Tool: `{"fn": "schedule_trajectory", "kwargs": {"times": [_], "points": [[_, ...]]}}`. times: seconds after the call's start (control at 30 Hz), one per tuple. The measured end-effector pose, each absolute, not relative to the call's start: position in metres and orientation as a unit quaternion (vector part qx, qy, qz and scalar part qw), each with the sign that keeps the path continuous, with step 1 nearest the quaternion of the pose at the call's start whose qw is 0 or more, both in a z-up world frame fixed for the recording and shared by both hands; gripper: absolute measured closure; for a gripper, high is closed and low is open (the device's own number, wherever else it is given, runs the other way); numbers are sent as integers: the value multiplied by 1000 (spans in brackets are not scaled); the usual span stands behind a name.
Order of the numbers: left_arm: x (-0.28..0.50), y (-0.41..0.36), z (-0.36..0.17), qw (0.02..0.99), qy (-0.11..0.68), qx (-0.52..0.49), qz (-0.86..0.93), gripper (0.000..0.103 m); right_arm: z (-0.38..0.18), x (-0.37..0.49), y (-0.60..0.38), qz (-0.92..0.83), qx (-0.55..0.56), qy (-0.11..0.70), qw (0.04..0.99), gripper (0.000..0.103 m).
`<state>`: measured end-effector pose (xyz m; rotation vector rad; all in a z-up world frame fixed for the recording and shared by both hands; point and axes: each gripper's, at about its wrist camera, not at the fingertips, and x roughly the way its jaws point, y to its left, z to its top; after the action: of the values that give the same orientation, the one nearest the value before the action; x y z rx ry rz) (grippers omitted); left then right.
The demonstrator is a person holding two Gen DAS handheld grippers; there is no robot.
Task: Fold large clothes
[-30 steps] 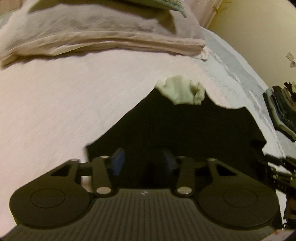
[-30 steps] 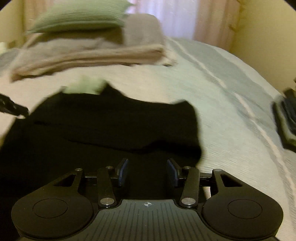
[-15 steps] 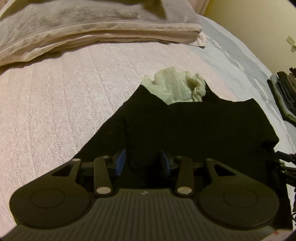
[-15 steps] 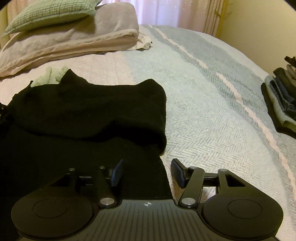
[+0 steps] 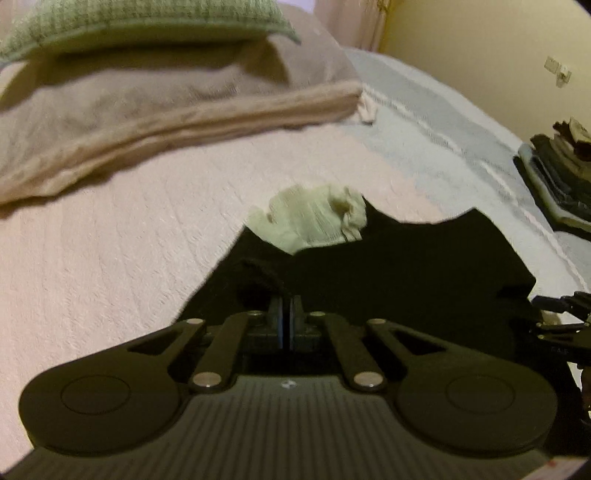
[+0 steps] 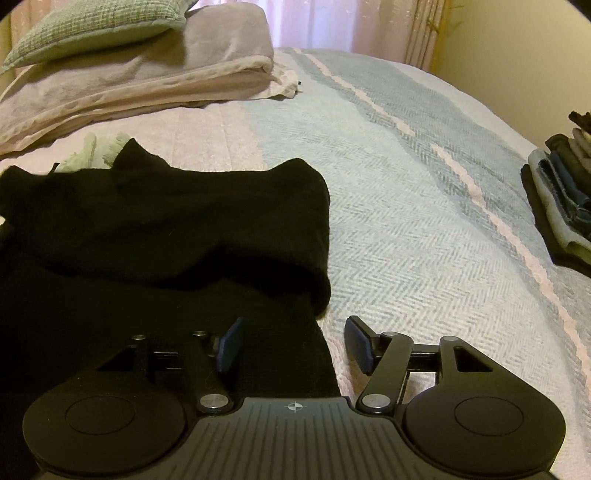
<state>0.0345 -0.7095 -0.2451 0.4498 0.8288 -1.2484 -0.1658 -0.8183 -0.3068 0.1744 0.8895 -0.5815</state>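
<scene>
Since earlier, left tool (image 5: 286, 310) closed (pads together) over one black garment (image 5: 406, 273).

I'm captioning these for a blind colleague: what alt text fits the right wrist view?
An open right gripper hovers at the edge of a folded black garment on a pale blue herringbone bedspread. Stacked beige bedding lies behind; folded dark clothes sit far right.

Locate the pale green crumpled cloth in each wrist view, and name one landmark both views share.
Left wrist view: the pale green cloth sits just above centre, at the far edge of the black garment.
Right wrist view: the same cloth peeks out at upper left, behind the black garment's far edge.
Shared landmark: the green checked pillow on the folded beige bedding, top left in both.
</scene>
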Motion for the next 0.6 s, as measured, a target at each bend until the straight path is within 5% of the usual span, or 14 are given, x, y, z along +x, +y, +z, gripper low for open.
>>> {"fn": "schedule_trajectory", "kwargs": {"times": [0.6], "points": [[106, -677, -292, 713, 464, 187, -491, 101, -313, -153, -816, -239, 30, 443, 863, 44]]}}
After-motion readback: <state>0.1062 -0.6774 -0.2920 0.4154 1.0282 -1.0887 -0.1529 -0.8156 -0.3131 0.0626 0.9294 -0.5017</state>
